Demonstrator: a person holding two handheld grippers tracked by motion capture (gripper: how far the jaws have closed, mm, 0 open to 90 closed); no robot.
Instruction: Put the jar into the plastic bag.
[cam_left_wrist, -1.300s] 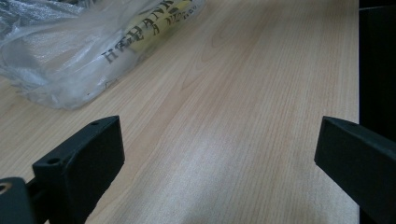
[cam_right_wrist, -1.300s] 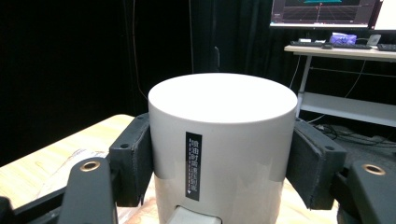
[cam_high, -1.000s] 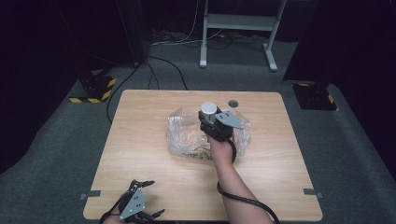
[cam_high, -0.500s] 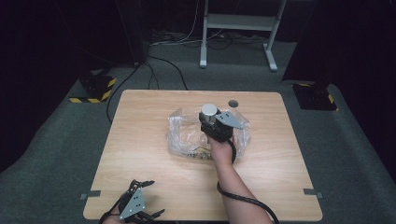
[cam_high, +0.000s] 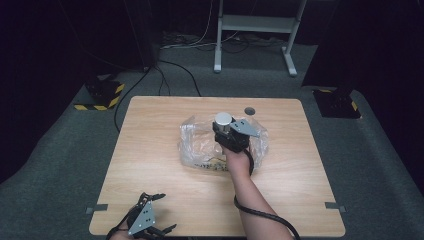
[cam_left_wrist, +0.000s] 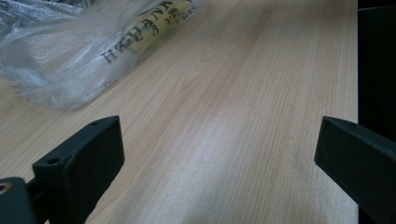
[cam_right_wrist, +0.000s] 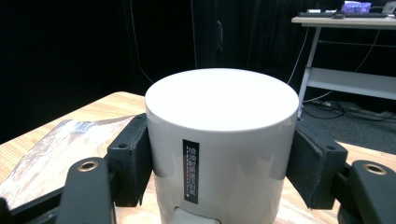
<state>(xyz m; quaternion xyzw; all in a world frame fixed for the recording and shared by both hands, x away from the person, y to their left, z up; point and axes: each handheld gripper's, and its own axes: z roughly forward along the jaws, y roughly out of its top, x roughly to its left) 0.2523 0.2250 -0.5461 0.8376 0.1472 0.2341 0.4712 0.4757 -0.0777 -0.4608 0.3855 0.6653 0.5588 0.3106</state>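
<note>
1. The left claw is kept low at the near edge of the tabletop, its jaws spread wide with nothing between them; it is judged to be parked there, out of the way of the working hand.
2. The right claw is closed on a white can, one pad pressed flat against each side. The can is held upright, probably so that whatever it holds is not tipped.
3. In the high view the can is seen held over a clear plastic bag that lies crumpled at the middle of the tabletop. Whether the can is being lifted out of the bag or set beside it cannot be told.
4. Black printed letters on yellow are seen through the bag in the left gripper view.
5. The tabletop is of pale wood grain, with a small round hole near its far edge.
6. Beyond it, grey carpet, loose cables and a white desk frame are set against a dark room.
</note>
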